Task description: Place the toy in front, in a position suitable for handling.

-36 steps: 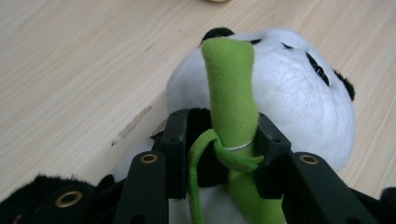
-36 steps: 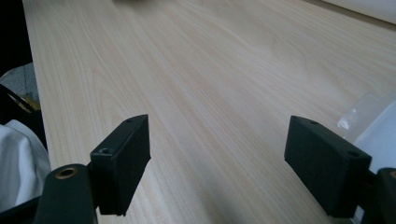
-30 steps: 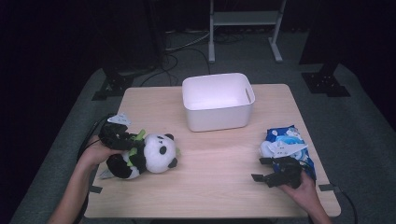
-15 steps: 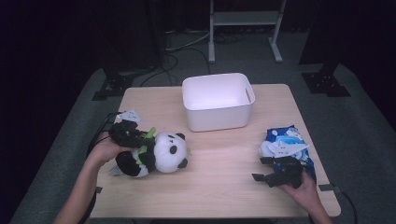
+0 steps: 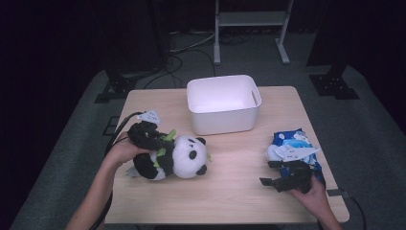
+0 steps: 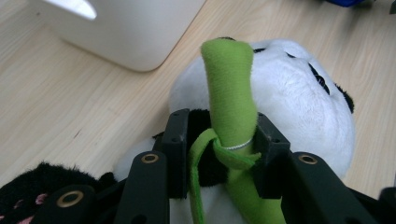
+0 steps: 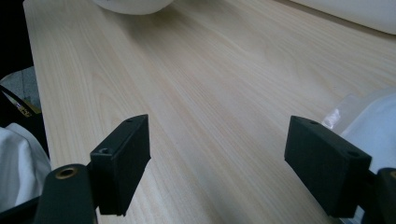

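Two grippers work over the worktop [image 5: 230,191], with the white bin [image 5: 224,103] as landmark. Left of the bin and nearer the person lies the plush panda [image 5: 184,155], its head toward the bin. The left gripper [image 6: 219,140] has its fingers [image 6: 176,140] clamped on the panda's green bamboo stalk [image 6: 231,88]. Right of the bin rests a blue snack bag [image 5: 292,143]; the right gripper [image 5: 270,173] sits just beside it, fingers [image 7: 123,161] spread wide over bare wood, holding nothing. Nothing lies between panda and bin.
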Tool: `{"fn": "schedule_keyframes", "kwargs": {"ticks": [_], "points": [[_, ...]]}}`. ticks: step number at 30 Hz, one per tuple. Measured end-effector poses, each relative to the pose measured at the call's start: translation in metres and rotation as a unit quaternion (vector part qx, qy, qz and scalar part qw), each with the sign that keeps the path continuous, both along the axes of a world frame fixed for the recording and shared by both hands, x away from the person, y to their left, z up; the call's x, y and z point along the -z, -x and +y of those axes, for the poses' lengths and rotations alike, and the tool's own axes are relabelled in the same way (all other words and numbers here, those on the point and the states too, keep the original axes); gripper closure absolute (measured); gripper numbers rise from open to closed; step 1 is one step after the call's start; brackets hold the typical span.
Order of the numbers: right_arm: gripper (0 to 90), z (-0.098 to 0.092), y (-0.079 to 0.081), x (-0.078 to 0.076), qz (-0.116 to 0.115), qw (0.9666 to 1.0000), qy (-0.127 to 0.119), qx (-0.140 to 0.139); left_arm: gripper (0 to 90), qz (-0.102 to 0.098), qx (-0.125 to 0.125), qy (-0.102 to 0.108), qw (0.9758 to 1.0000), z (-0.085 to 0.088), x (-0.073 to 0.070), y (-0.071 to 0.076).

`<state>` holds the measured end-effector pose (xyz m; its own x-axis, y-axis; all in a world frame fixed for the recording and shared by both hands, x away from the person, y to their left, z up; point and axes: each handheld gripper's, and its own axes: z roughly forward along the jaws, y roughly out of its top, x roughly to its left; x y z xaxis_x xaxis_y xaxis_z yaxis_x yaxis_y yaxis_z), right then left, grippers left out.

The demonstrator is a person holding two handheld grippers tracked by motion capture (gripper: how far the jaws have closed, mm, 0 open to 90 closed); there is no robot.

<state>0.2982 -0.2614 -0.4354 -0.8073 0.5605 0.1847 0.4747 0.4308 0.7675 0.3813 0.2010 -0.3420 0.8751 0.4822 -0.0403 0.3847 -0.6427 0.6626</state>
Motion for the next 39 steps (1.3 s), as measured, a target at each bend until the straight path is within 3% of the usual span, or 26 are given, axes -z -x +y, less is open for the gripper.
{"fn": "schedule_keyframes", "kwargs": {"ticks": [27,39], "points": [[21.0,-0.004,-0.001,-0.001,-0.005,1.0000,-0.003,0.001,62.8,0.004,0.070,0.003,0.9975,-0.077,-0.002,-0.005],[21.0,-0.006,0.000,-0.002,-0.006,1.0000,-0.003,0.003,62.6,0.009,0.094,0.008,0.9955,-0.105,0.008,-0.002]]}}
